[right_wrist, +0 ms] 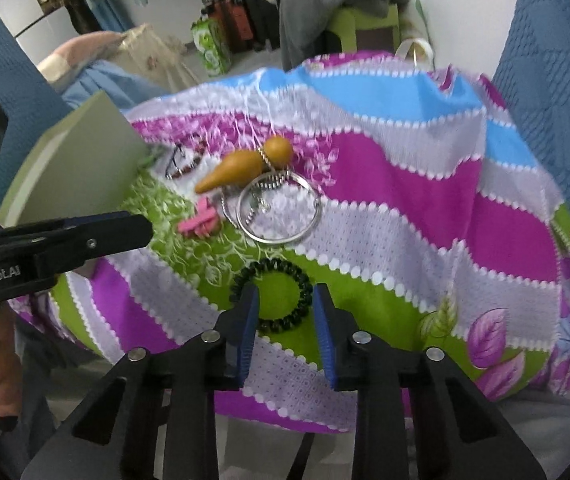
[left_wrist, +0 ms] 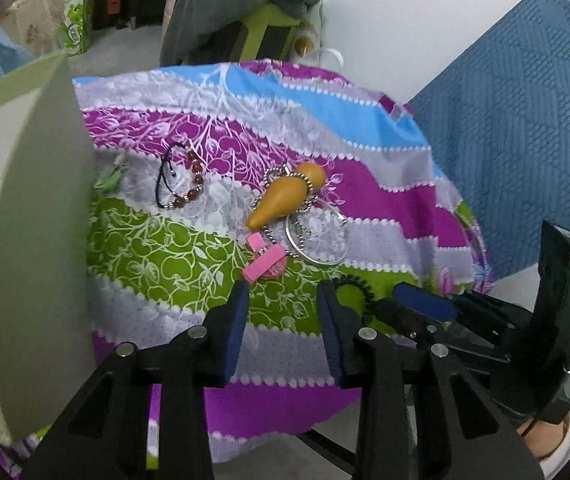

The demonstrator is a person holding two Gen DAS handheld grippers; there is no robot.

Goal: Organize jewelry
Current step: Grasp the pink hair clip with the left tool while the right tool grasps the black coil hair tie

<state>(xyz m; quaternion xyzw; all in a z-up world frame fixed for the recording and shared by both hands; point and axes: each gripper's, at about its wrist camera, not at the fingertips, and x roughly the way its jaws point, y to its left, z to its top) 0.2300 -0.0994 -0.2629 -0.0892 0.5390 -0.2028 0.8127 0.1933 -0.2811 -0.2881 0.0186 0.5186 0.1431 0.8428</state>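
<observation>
Jewelry lies on a round table under a striped floral cloth (left_wrist: 189, 256). A wooden gourd pendant (left_wrist: 285, 196) on a ball chain, a silver bangle (left_wrist: 317, 240), a pink hair clip (left_wrist: 265, 262), a red bead bracelet (left_wrist: 187, 182) and a black beaded bracelet (right_wrist: 273, 296) are there. My left gripper (left_wrist: 283, 304) is open and empty just before the pink clip. My right gripper (right_wrist: 285, 304) is open, its fingers either side of the black bracelet's near part. It also shows in the left wrist view (left_wrist: 425, 304).
A pale green box lid (left_wrist: 41, 240) stands up at the table's left; it also shows in the right wrist view (right_wrist: 81, 160). A small green item (left_wrist: 111, 178) lies beside it. Blue quilted fabric (left_wrist: 517, 120) is at the right. A chair with grey clothes (left_wrist: 245, 12) stands behind.
</observation>
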